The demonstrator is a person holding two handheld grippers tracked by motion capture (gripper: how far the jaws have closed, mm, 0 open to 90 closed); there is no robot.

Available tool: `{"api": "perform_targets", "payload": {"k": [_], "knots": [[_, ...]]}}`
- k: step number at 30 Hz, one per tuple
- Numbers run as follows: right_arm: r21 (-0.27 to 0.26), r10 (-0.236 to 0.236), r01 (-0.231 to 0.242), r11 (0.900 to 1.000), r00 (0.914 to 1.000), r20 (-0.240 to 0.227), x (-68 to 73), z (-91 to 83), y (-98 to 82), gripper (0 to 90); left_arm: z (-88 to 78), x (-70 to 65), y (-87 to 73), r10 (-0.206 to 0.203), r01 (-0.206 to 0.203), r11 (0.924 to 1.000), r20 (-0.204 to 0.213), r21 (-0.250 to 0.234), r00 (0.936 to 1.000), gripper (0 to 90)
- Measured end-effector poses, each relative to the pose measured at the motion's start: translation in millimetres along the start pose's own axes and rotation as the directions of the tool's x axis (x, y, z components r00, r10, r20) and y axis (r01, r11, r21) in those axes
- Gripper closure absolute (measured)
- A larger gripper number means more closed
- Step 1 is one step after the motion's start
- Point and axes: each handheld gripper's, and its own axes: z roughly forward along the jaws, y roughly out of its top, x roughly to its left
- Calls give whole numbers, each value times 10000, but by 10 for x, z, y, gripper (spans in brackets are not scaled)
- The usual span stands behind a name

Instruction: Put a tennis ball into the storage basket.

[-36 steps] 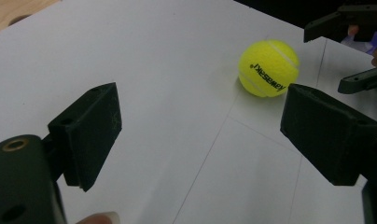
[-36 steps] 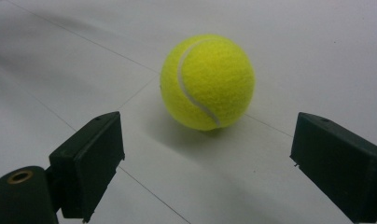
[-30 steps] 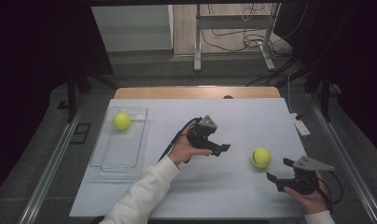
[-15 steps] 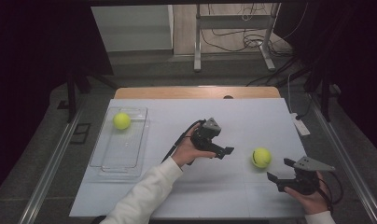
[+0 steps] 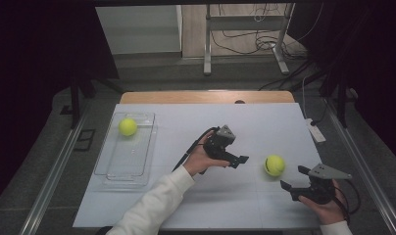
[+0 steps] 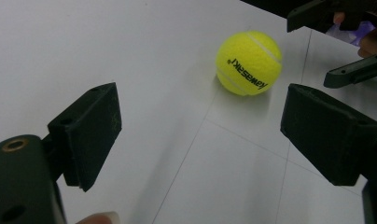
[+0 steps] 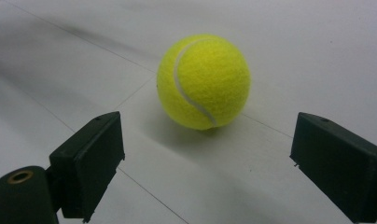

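You had both jaws spread and empty: the left hand-held gripper and right hand-held gripper flanked the tennis ball near the bench's right edge. A glancing jaw could have rolled it off.

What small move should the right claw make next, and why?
Probably ease the right claw forward around the yellow felt tennis ball: its jaws stand open and empty, and the ball lies on the white table just ahead, between them.
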Motion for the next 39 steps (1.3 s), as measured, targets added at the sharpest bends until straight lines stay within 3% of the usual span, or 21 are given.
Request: {"api": "perform_targets", "payload": {"k": [31, 39], "knots": [[30, 5, -5, 10000, 10000, -2, 3, 3, 4, 101, 210, -48, 66, -153, 152, 9999, 347, 22, 9993, 130], [81, 27, -27, 10000, 10000, 24, 2, -1, 2, 100, 343, -66, 99, -213, 204, 9997, 606, 165, 9979, 127]]}}
